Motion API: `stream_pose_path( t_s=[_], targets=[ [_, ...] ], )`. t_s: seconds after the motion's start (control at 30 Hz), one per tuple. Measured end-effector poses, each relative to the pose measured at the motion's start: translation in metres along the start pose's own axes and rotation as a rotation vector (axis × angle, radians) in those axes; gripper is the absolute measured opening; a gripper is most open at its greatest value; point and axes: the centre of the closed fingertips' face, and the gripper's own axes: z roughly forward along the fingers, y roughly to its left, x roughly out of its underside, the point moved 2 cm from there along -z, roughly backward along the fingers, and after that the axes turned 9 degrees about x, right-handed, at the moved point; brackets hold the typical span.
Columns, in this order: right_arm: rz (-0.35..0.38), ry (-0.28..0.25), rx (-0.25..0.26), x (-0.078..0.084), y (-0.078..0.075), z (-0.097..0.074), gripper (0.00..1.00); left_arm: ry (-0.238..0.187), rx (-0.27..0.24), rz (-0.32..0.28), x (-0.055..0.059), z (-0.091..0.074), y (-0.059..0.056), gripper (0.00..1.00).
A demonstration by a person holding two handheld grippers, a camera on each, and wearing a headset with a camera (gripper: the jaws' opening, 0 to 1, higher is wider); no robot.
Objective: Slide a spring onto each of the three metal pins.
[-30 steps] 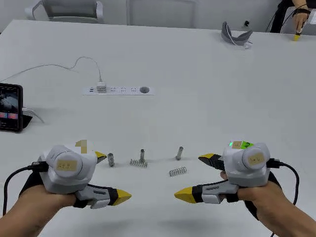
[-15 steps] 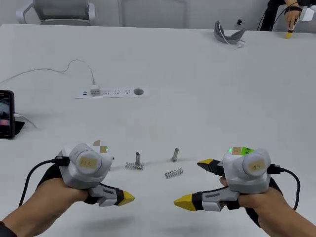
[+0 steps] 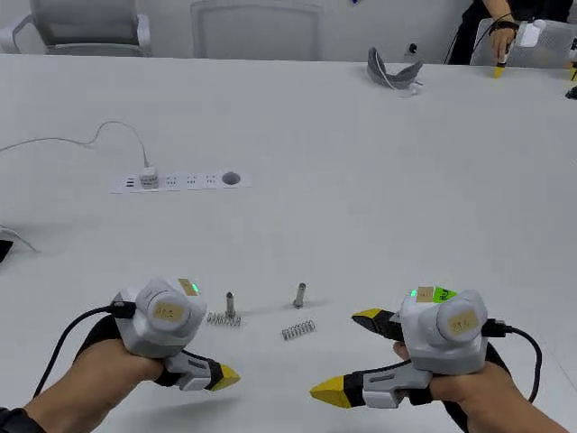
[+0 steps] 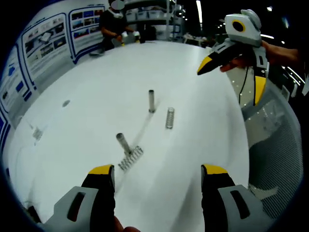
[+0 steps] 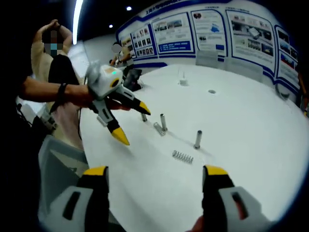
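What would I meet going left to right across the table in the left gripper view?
Nearer pin → farther pin → loose spring → right gripper. The spring at the nearer pin's foot overlaps it, so omitted.

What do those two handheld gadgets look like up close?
Each has a rounded pale grey body with two dark grey jaws ending in yellow tips. The left gripper and the right gripper both trail a black cable from the back, carry a small tan sticker on the round cap, and show a green light on top.
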Motion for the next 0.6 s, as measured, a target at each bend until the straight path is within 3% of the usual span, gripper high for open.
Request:
stream_pose_path(
  t_s=[0.37, 0.6],
  targets=[
    [0.031, 0.01, 0.011, 0.01, -0.002, -0.005, 0.8, 0.005, 0.007, -0.052, 0.002, 0.026, 0.012, 0.68],
    [0.038, 0.017, 0.014, 0.014, -0.001, -0.007, 0.8, 0.015, -0.003, -0.093, 0.007, 0.031, 0.017, 0.63]
  ],
)
